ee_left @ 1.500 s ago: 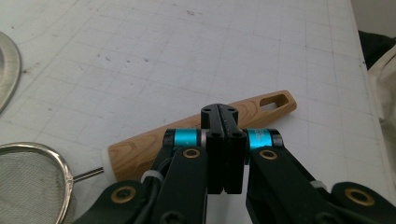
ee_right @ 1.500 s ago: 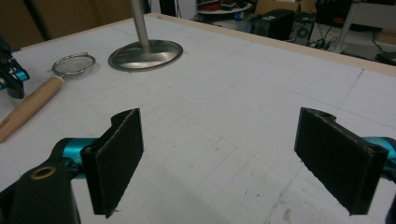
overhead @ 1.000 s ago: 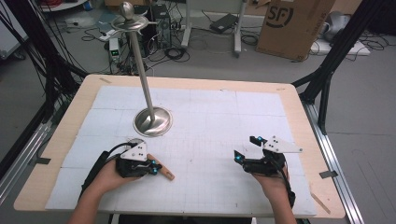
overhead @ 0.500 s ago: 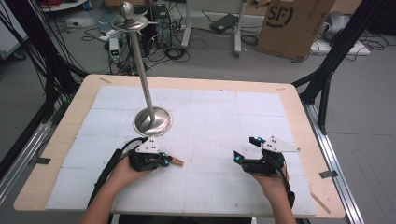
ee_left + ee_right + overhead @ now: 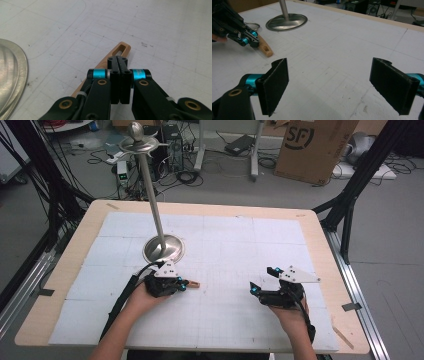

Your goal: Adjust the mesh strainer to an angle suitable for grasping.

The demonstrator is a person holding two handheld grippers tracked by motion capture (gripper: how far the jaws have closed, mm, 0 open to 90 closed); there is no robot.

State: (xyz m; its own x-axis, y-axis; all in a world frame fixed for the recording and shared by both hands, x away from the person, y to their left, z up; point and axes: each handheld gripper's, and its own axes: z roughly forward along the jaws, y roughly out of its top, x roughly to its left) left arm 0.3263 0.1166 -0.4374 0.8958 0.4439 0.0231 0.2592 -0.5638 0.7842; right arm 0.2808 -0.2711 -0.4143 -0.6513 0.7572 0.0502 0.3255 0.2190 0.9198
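Wooden hanger piece (image 5: 119,51) lies flat on white gridded mat (image 5: 225,250) just beside steel stand base (image 5: 163,248); left gripper (image 5: 184,283) jaws clenched over it, whether pinching wood unclear; right gripper (image 5: 329,82) released wide, hovering well apart, likely awaiting handover.

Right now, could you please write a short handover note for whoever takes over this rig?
Left gripper: jaws shut on the wooden piece, a slim curved strip with a slot at its far end, low over the white mat just in front of the metal stand.
Right gripper: jaws wide open, holding nothing, over the mat's right side.
Done: wooden piece gripped.
Left: likely carrying it to the stand, whose hooks sit at the top of the pole; the right gripper is free to help.
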